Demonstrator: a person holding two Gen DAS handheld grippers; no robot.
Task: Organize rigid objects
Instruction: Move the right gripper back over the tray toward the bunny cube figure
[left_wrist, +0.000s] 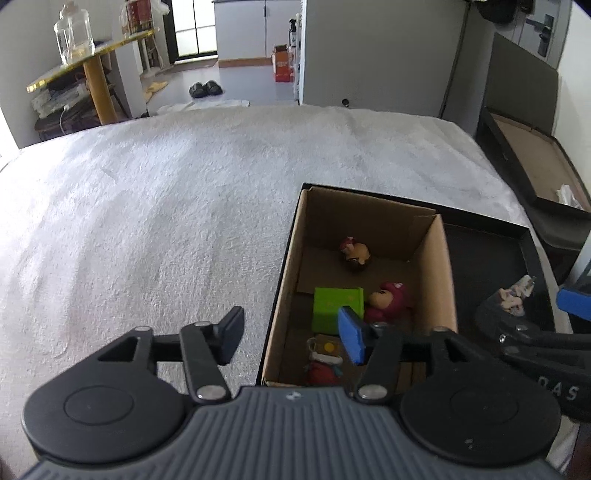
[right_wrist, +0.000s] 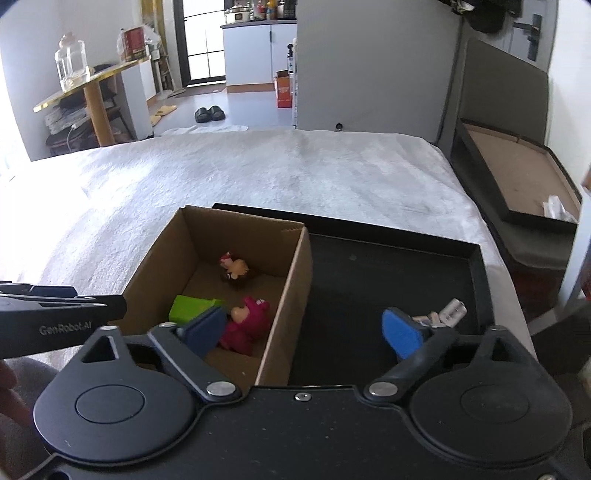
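Observation:
A brown cardboard box (left_wrist: 439, 266) (right_wrist: 295, 280) stands in a black tray (left_wrist: 491, 258) (right_wrist: 388, 280) on the white-covered table. Inside the box lie a green block (left_wrist: 334, 308) (right_wrist: 188, 306), a pink bear figure (left_wrist: 388, 301) (right_wrist: 245, 325), a small brown-and-pink figure (left_wrist: 355, 254) (right_wrist: 234, 269) and small toys (left_wrist: 325, 360) at its near end. A small pale figure (left_wrist: 515, 293) (right_wrist: 441, 315) lies on the tray's floor. My left gripper (left_wrist: 291, 338) is open and empty over the box's left wall. My right gripper (right_wrist: 303, 328) is open and empty, straddling the box's right wall.
A second black tray with a brown floor (left_wrist: 532, 162) (right_wrist: 517, 181) sits off the table's right edge. The white cloth (left_wrist: 166, 206) (right_wrist: 240, 173) stretches left and far of the box. A side table with glass jars (left_wrist: 74, 37) stands at far left.

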